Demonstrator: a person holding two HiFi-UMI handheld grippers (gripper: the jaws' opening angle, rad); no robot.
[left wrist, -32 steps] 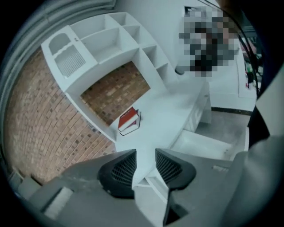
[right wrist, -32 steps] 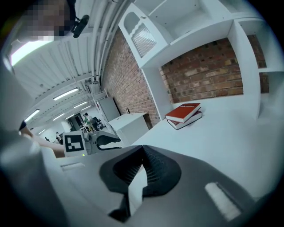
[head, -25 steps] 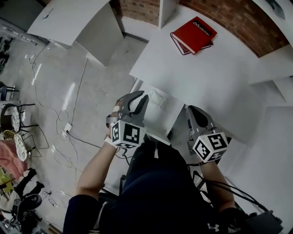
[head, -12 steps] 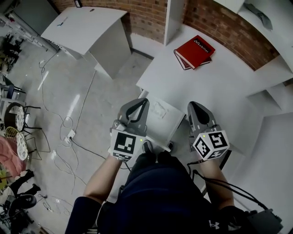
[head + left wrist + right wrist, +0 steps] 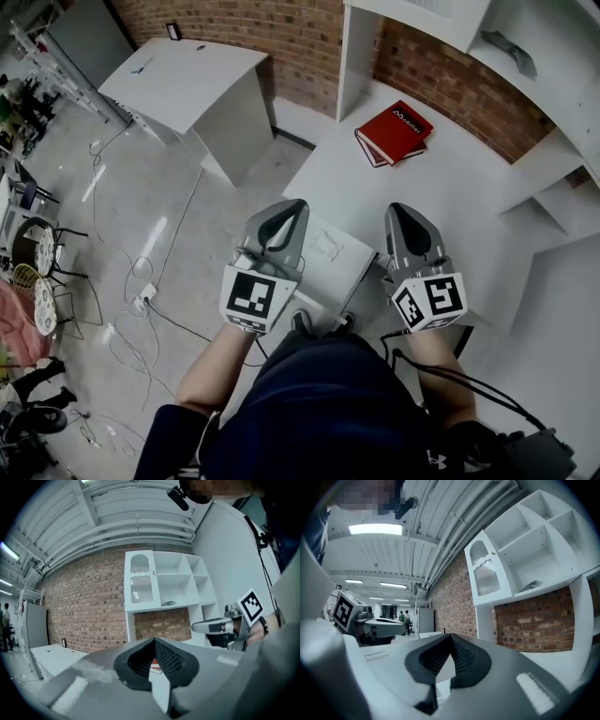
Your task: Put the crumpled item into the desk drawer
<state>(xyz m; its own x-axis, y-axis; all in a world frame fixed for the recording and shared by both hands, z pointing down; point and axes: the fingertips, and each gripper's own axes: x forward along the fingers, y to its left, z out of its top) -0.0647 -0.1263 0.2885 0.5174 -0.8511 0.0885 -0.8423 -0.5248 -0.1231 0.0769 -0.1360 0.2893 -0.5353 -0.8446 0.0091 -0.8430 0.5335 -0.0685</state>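
1. Book [image 5: 394, 133], by the desk's far edge: red with white lettering.
2. Desk [image 5: 450, 206]: plain white.
3. Wall [image 5: 281, 33]: red-brown brick pattern.
4. Left gripper [image 5: 296, 206] and right gripper [image 5: 399, 210]: grey, with black-and-white square markers.
5. Crumpled item [image 5: 328, 246]: white.

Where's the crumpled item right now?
In the head view, the crumpled item lies in the open drawer at the near edge of the desk, between the left hand-held gripper and the right hand-held gripper, touching neither.

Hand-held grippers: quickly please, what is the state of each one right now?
Left hand-held gripper: closed, holding nothing.
Right hand-held gripper: closed, holding nothing.
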